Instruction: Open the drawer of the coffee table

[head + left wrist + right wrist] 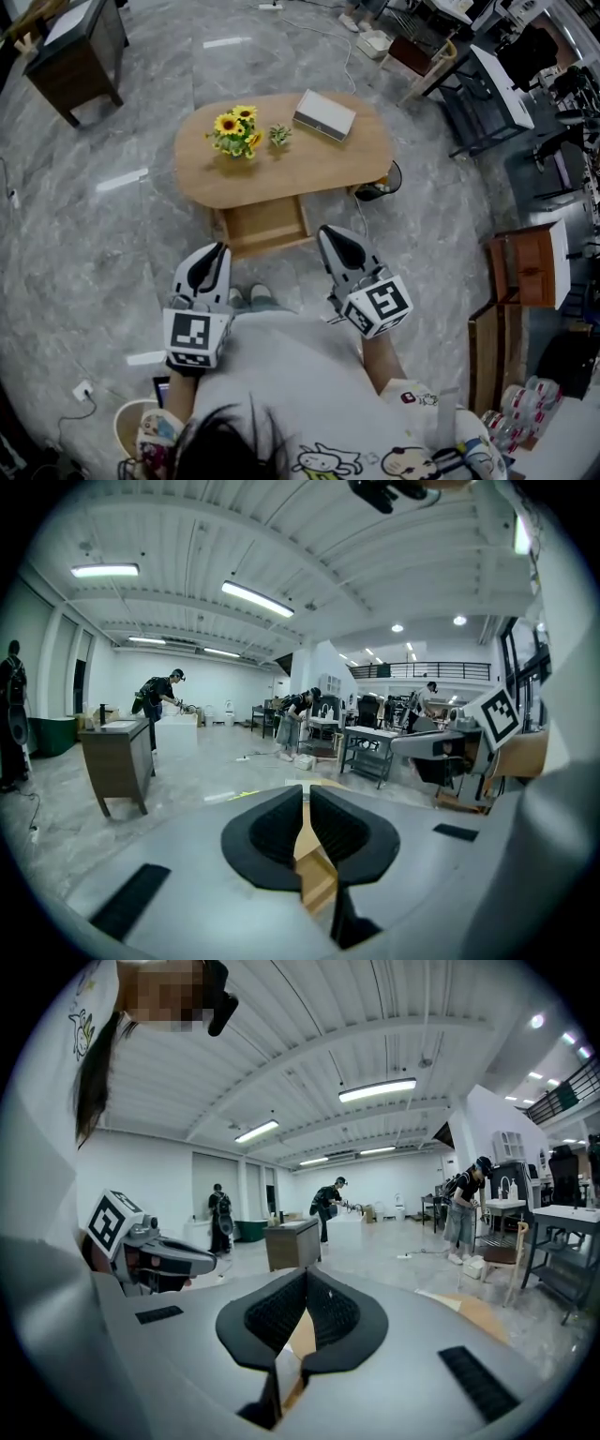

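**A:** Which step are you working on?

**B:** I'm judging the job done, or nearly so. The shallow light-wood drawer (265, 225) is sticking out from under the oval light-wood coffee table (309, 159), towards my feet, with its inside showing. I'm holding my left gripper (218, 251) and my right gripper (330, 236) up in front of me, just short of the drawer and touching nothing.

**A:** And the claws themselves?

**B:** The right one is clenching fully on nothing. The left one is resting closed to a thin slit, with only the table's wood showing through it, so nothing is being held.

**A:** So what is the next move calling for?

**B:** Probably nothing but lowering my hands. If the drawer is needing more travel, I'm thinking of opening one claw, taking the drawer's front edge and drawing it straight towards me so it isn't jamming.

**A:** What is sitting on the top?

**B:** A bunch of yellow sunflowers (234, 129), a small green potted plant (279, 134) just beside it, and a flat white box (324, 114) further right.

**A:** And around you?

**B:** I'm standing on a polished grey marbled floor (112, 216). A dark wooden cabinet (77, 52) is standing far left, a brown wooden cabinet (530, 267) at the right, and people (159, 697) are working at benches in a bright white hall.
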